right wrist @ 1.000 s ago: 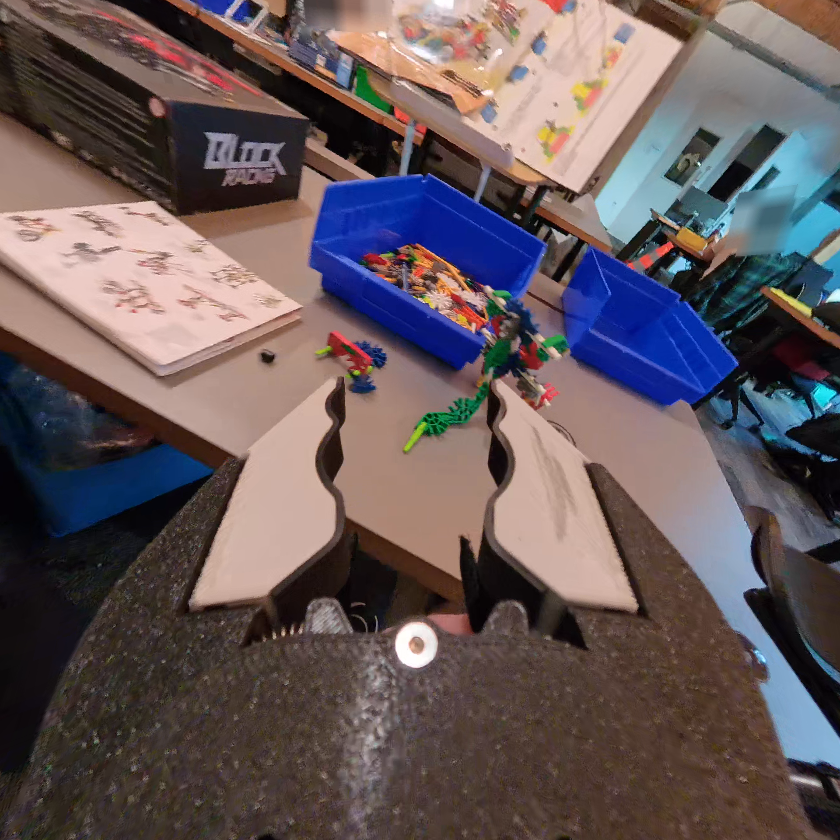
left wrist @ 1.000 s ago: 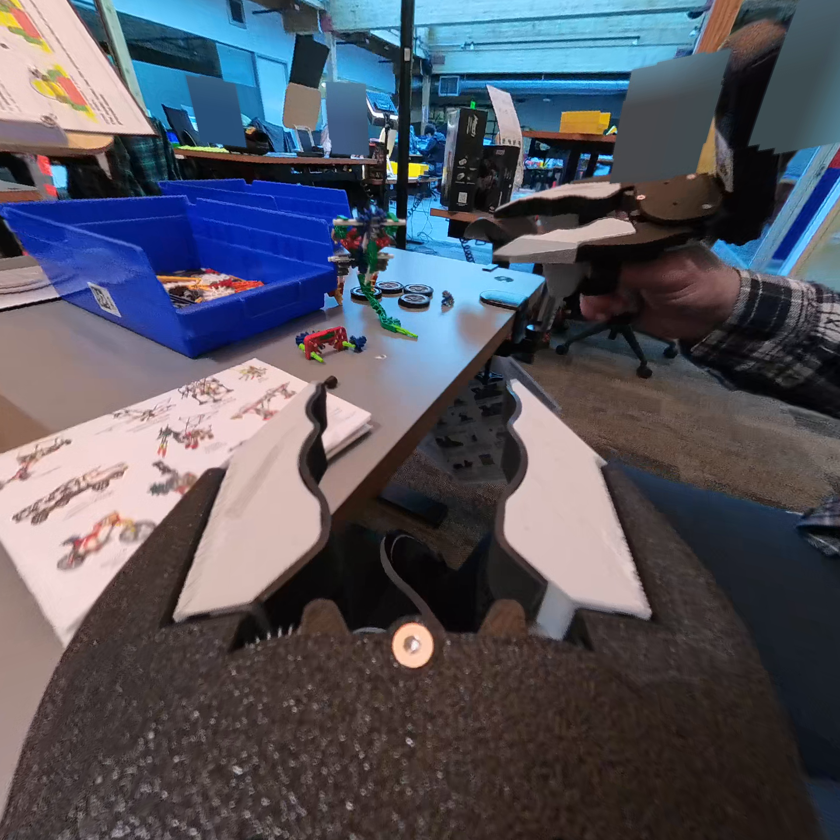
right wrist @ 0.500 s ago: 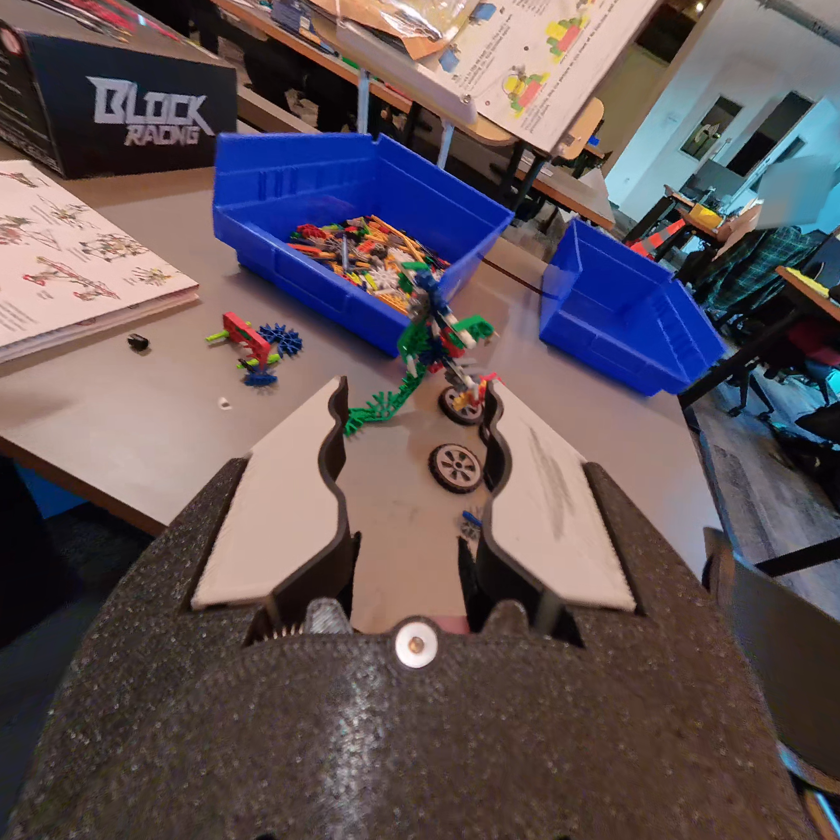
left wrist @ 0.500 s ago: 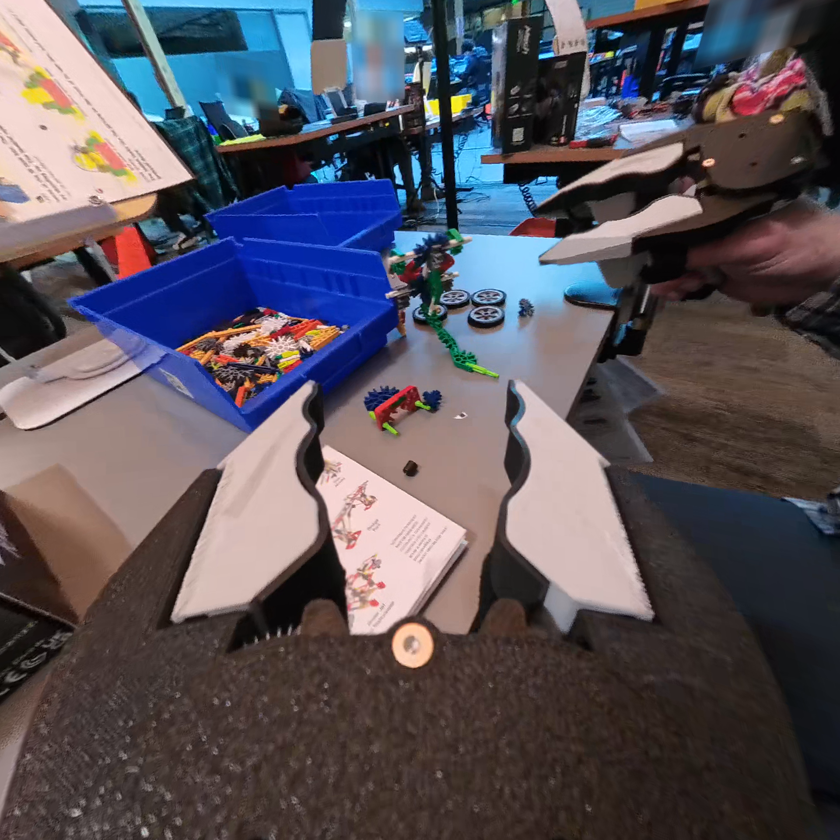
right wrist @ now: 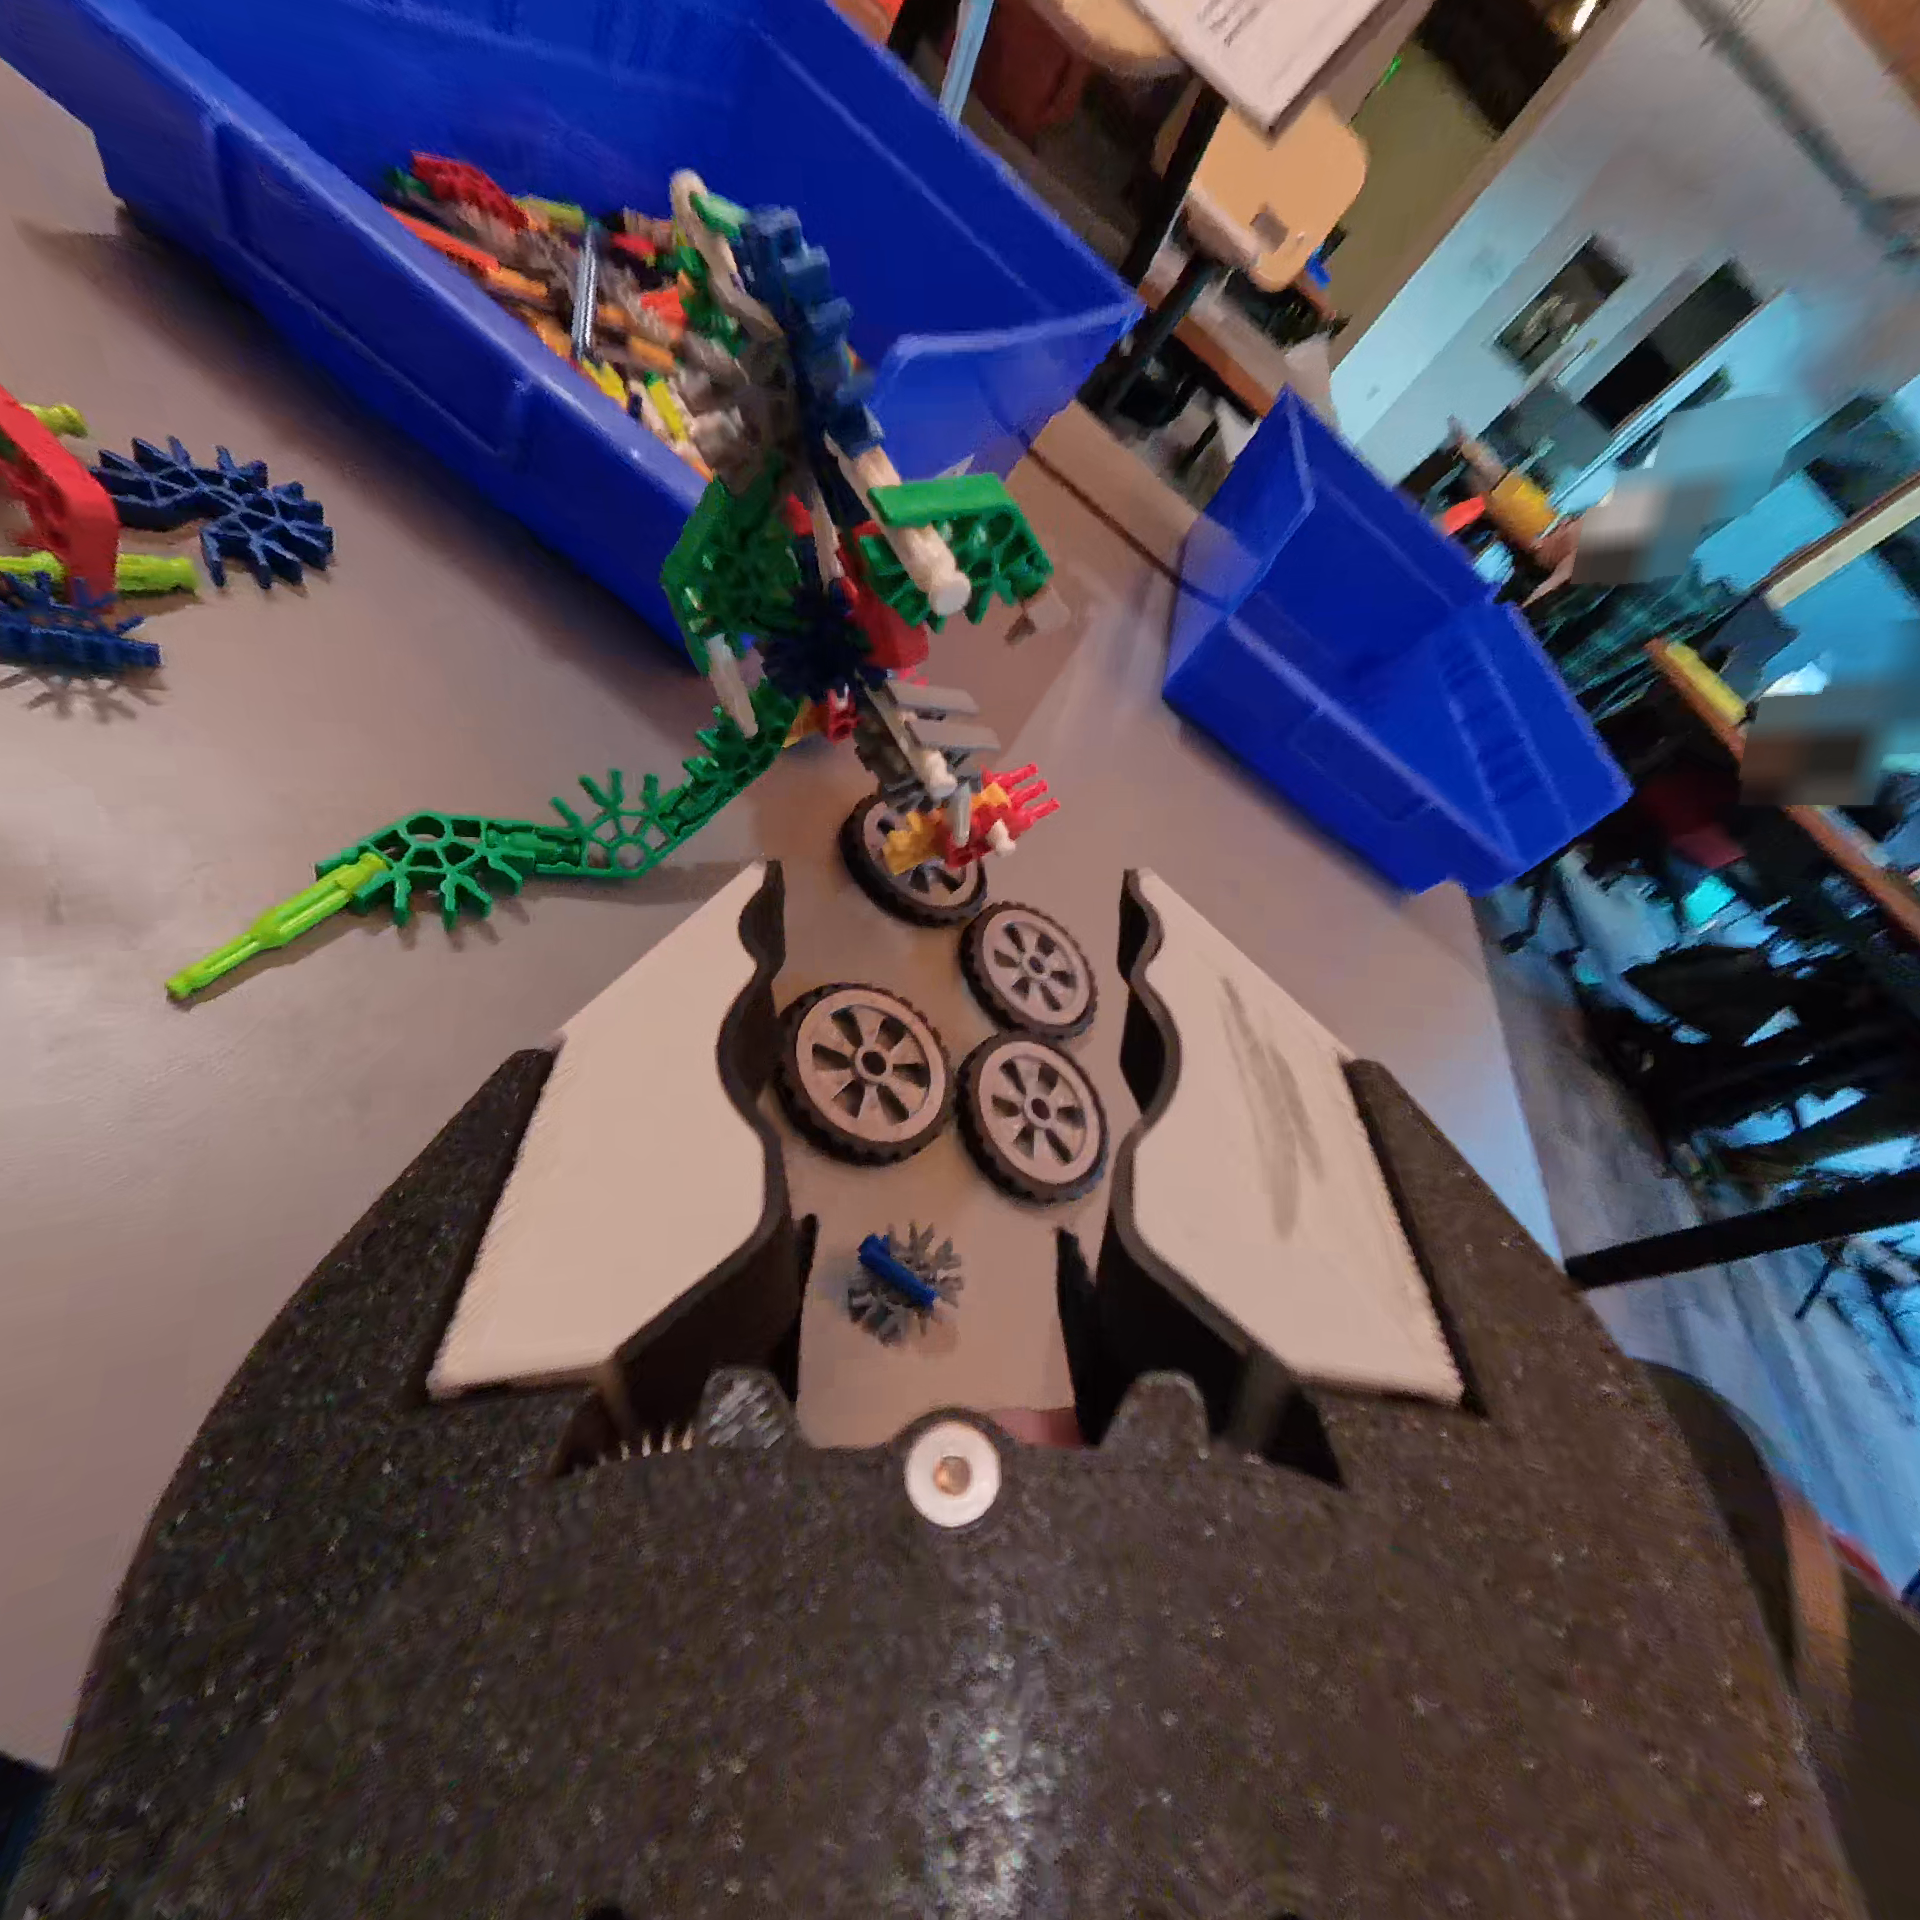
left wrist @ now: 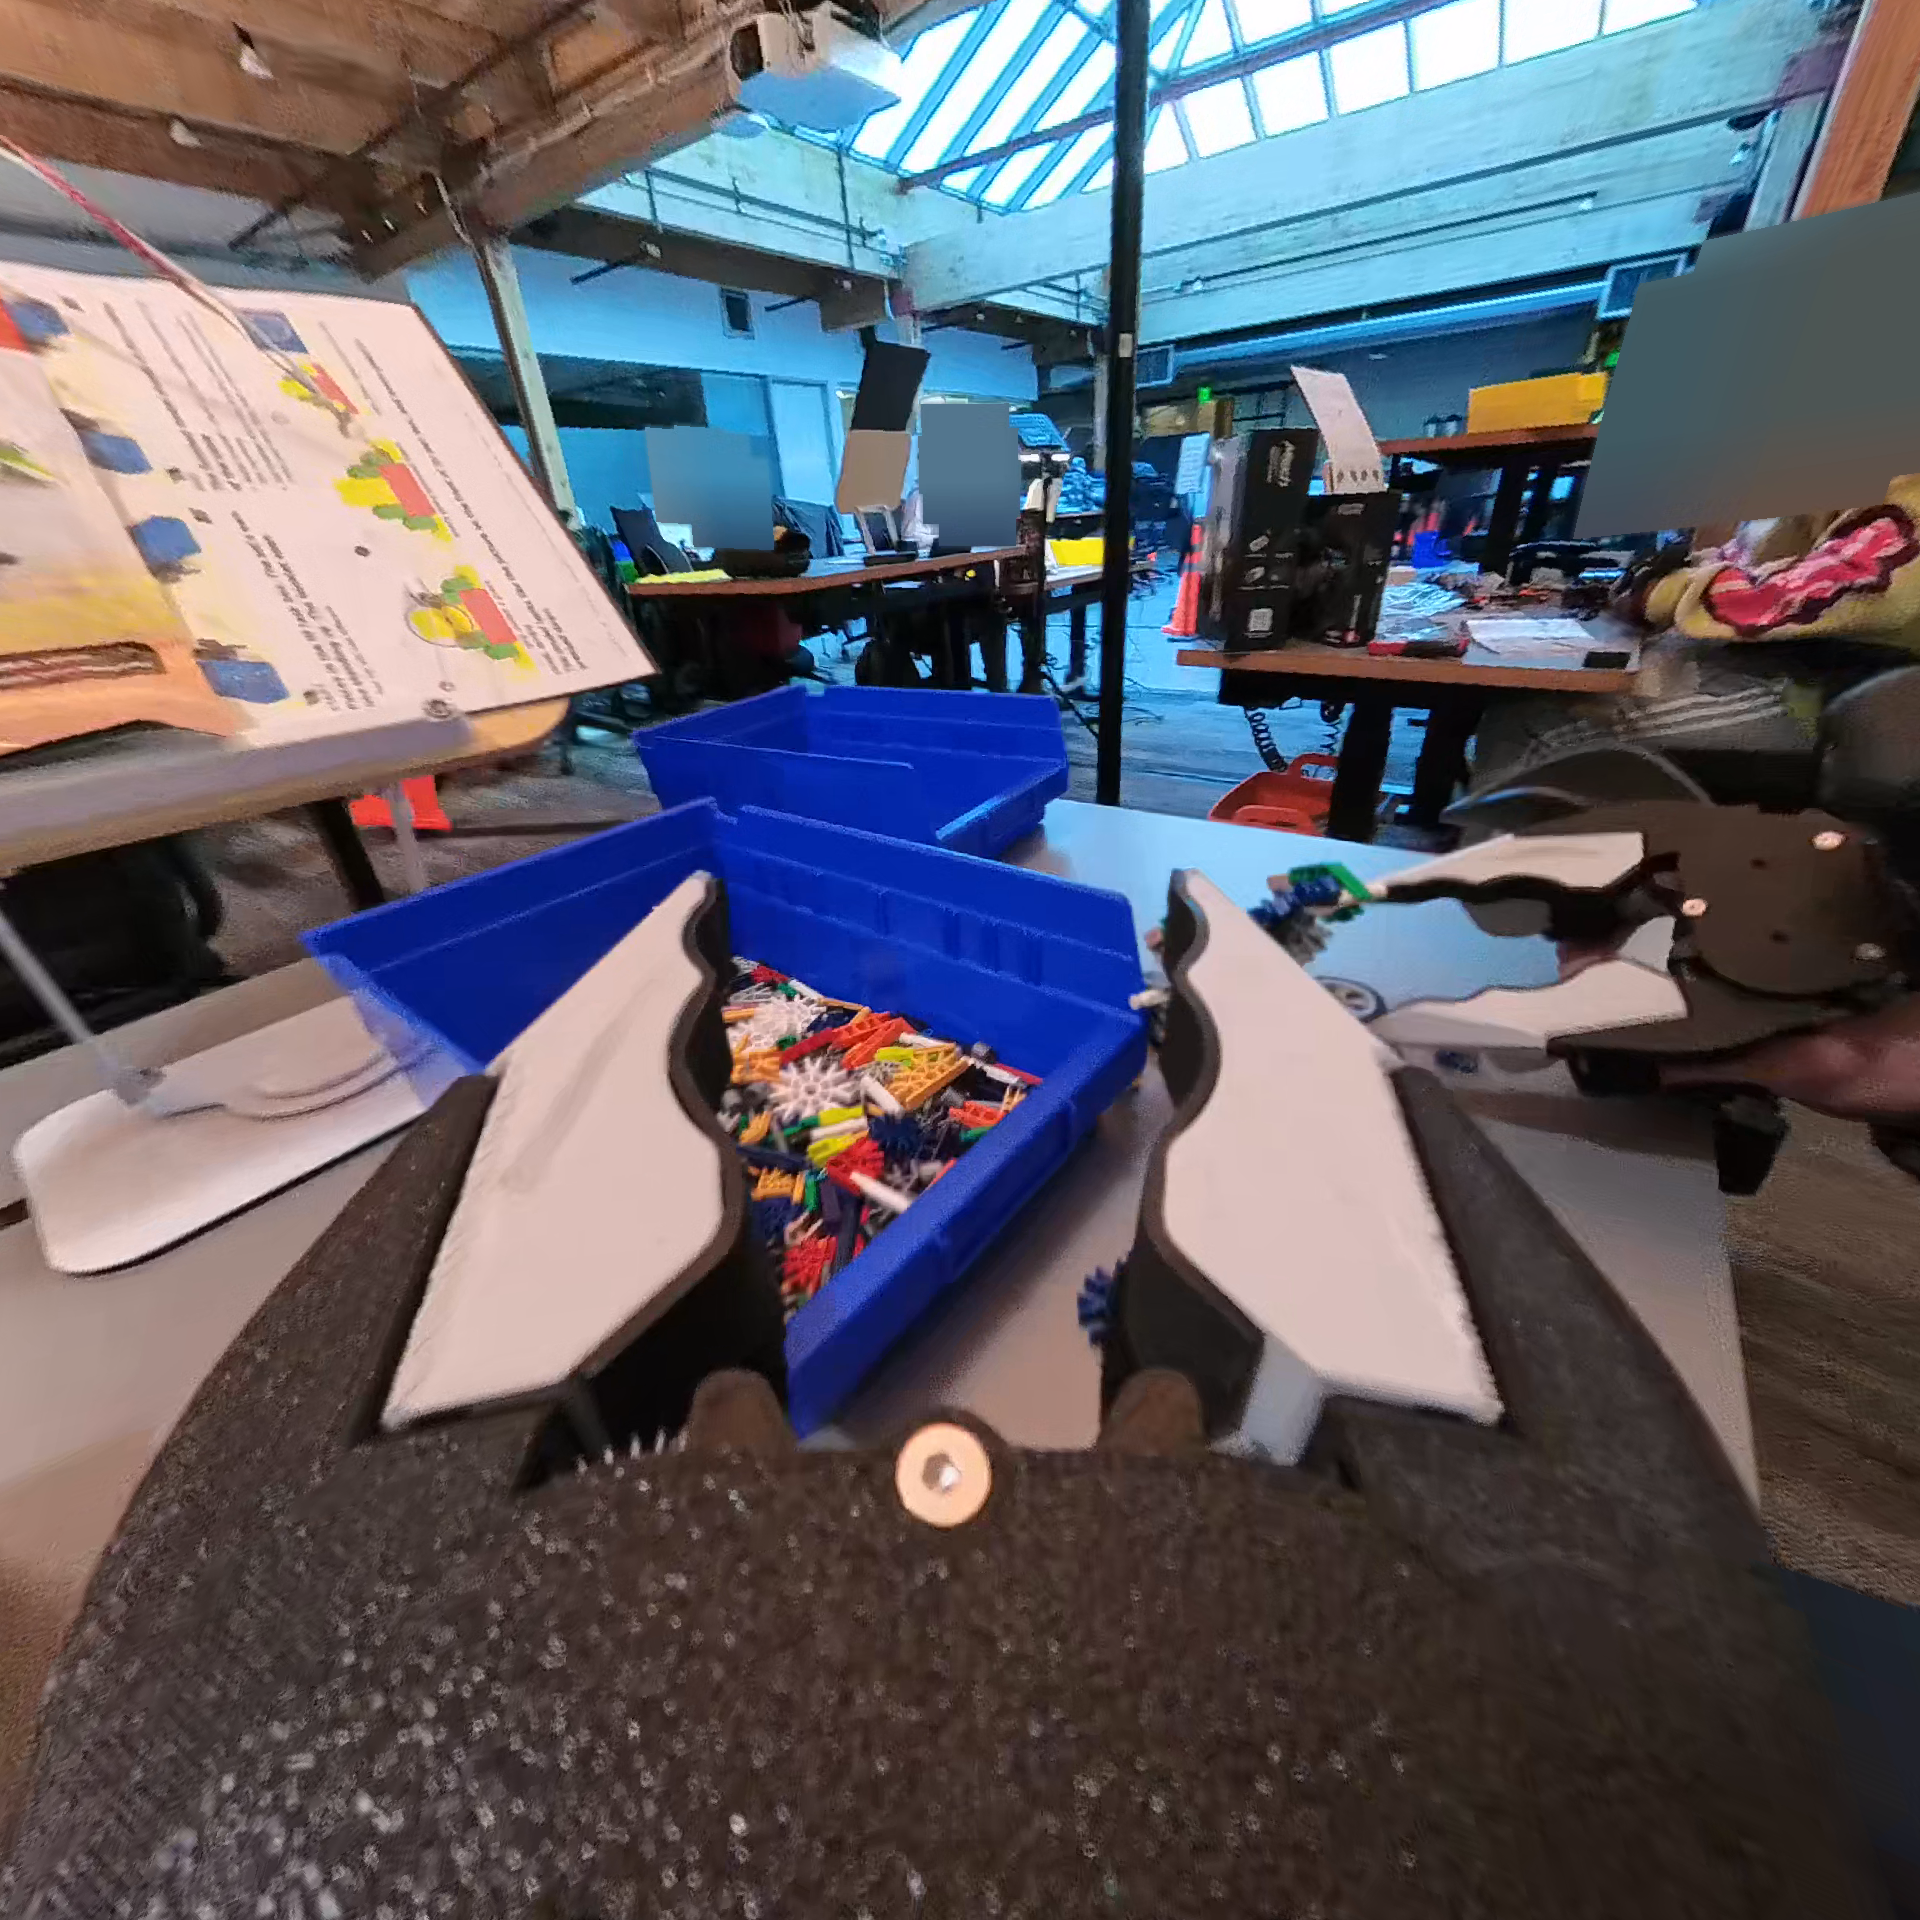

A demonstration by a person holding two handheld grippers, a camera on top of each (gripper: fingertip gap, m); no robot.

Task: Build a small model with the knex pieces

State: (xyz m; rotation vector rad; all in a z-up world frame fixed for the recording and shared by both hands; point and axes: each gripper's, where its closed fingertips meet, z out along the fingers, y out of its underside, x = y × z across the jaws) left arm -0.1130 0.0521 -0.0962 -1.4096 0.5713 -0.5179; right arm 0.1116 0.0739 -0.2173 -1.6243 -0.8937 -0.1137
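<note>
My left gripper [left wrist: 940,904] is open and empty, low over the near end of a blue bin [left wrist: 1049,935] holding many small colourful construction pieces [left wrist: 862,1101]. My right gripper [right wrist: 951,883] is open and empty, just above the grey table. Several grey toy wheels [right wrist: 868,1070] lie between its fingers. A small grey and blue connector [right wrist: 904,1278] lies near its base. A model built of green, blue and red pieces [right wrist: 821,582] stands just past its fingertips, with a green tail [right wrist: 468,857] trailing left. The right gripper [left wrist: 1382,956] also shows in the left wrist view.
A second blue bin [right wrist: 1382,665] stands behind the model, also seen in the left wrist view [left wrist: 862,748]. A small red and blue assembly [right wrist: 62,509] lies at the left. An instruction sheet [left wrist: 312,499] rests on a stand with a white base [left wrist: 135,1174]. Tip to tip, the grippers are about 25 cm apart. To reach the green tail [right wrist: 468,857] in a straight line is about 6 cm for my right fingers, about 20 cm for my left.
My left gripper has moved forward from the booklet to over the filled bin. My right gripper has moved forward and down to the wheels beside the model. Both stay open.
</note>
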